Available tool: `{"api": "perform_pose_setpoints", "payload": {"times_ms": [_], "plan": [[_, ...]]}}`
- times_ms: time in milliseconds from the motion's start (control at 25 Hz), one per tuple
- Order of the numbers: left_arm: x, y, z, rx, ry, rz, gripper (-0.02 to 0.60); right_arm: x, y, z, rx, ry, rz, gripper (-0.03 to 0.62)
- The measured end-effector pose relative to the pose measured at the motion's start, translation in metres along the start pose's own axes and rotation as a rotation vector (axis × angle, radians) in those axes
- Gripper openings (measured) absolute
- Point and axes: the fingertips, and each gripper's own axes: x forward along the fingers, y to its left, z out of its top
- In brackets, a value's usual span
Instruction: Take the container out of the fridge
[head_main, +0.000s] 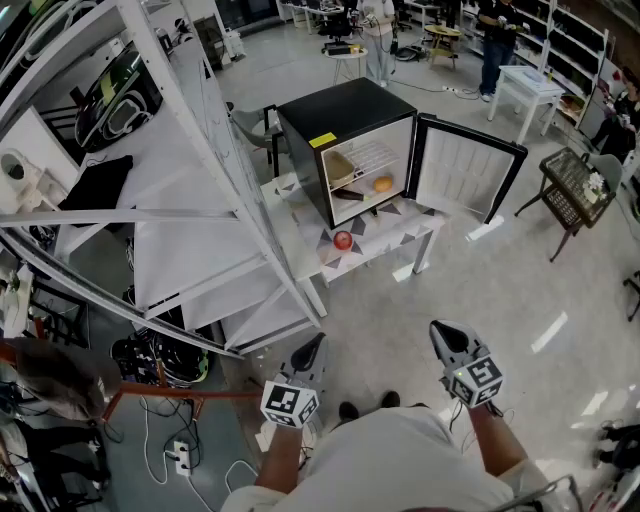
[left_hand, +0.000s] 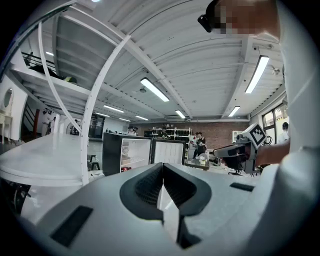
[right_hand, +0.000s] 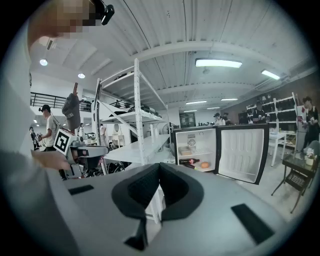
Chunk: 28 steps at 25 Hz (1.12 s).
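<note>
Beige shallow container (right_hand: 185, 150), upper shelf of open black mini fridge (head_main: 335, 108): probably light, rigid; I'd take its front rim. My left gripper (head_main: 312, 347) and right gripper (head_main: 446, 333): closed, empty.

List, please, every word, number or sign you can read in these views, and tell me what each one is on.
No text can be read in any view.
Yellow label on the top front edge of the fridge: too small to read.
Square markers on the left cube and the right cube: black-and-white patterns only, no letters or numbers.
</note>
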Motion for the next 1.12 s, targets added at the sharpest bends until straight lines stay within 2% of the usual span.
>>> {"api": "perform_pose_setpoints", "payload": {"times_ms": [400,760,1120], "plan": [[0.013,-0.007,0.001,0.004,0.006,0.003,0.005,0.0,-0.012,0.002,-0.006,-0.012,0.007,0.006],[0.027,-0.022,0.0,0.019,0.023,0.014,0.005,-0.005,-0.041,-0.001,0.018,-0.016,-0.015,0.006],[0.047,-0.045,-0.001,0.024,0.028,0.049,0.005,-0.013,-0.066,-0.004,-0.011,-0.016,0.042,0.006]]}}
